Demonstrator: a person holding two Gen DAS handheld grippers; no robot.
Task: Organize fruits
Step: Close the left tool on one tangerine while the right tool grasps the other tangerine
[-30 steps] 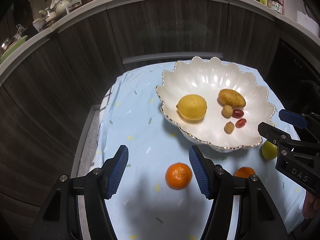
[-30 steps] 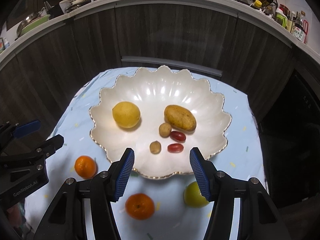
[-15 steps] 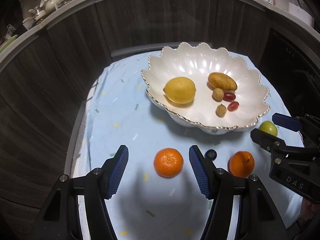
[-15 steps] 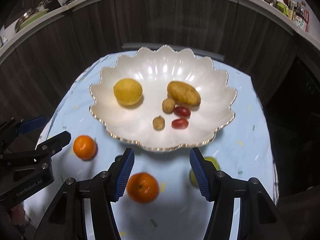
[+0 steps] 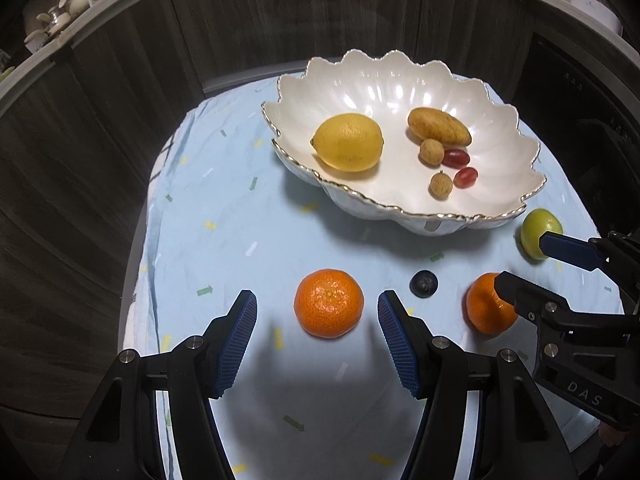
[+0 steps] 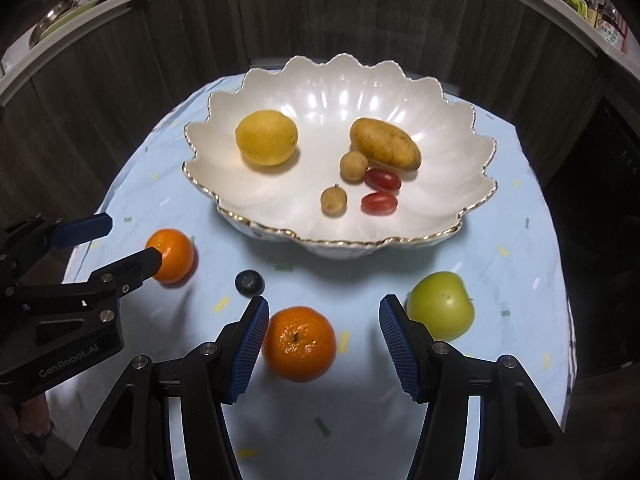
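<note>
Straddling one tangerine each, both claws stand open and empty, pads clear of the fruit. The left claw frames the left tangerine, which lies on the counter in front of the scalloped bowl, below its lemon side. The right claw frames the right tangerine, also in front of the bowl, though this fruit sits off-centre, close against the left pad.

Loose items in front of the bowl: a blueberry between the two tangerines, and a green apple under the bowl's right edge, just beside the right claw's right pad. Already inside the bowl: a lemon, a mango-like fruit, two longans and two red grapes.

Assessment: the step in hand appears to be a paired pickup. Recommended practice: shift the right claw sideways until its tangerine is centred, so that closing does not roll the fruit. Lower each claw until the pads meet the fruit at its widest girth. Close gently; the skin is soft. Keep the right pad off the apple. Lift straight up to clear the gilt rim.
</note>
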